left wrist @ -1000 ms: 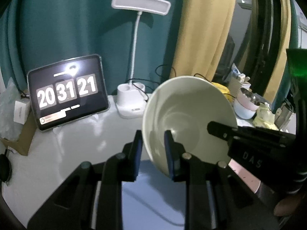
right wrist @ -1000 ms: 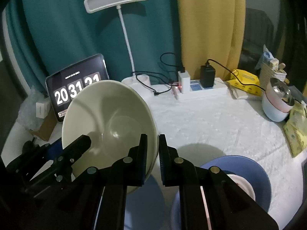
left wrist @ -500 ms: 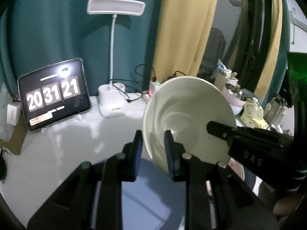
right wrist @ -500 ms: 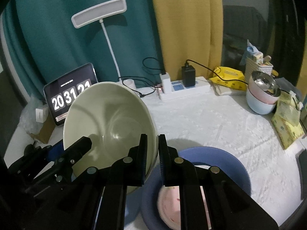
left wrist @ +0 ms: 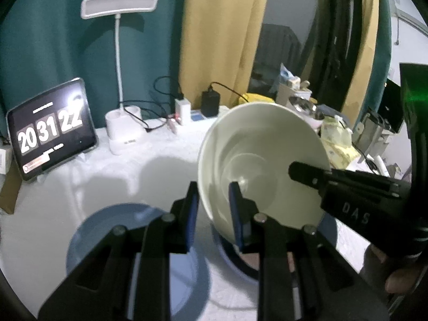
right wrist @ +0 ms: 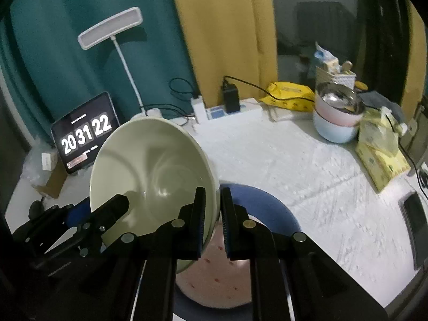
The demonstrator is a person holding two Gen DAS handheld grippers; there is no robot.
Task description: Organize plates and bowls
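Note:
A pale cream bowl (left wrist: 262, 160) hangs tilted above the table, held by its rim from both sides. My left gripper (left wrist: 213, 191) is shut on the bowl's left rim, one finger inside and one outside. My right gripper (right wrist: 212, 196) is shut on the right rim of the bowl (right wrist: 149, 171). Under the bowl lies a blue plate (right wrist: 270, 203) with a pink spotted plate (right wrist: 219, 281) on it. A second blue plate (left wrist: 107, 230) lies to the left. In the left wrist view the right gripper (left wrist: 307, 172) reaches in from the right; in the right wrist view the left gripper (right wrist: 117, 204) comes from the left.
At the back stand a tablet clock (right wrist: 85, 133), a white desk lamp (left wrist: 120, 13) and a power strip (right wrist: 227, 109) with cables. Stacked bowls (right wrist: 337, 117) and yellow tissue packs (right wrist: 382, 160) sit at the right. White table cover (right wrist: 307, 176) lies bare between them and the plates.
Both grippers carried the bowl to the right across the table. The blue plate with the pink plate has come under the bowl, and the other blue plate now shows at left.

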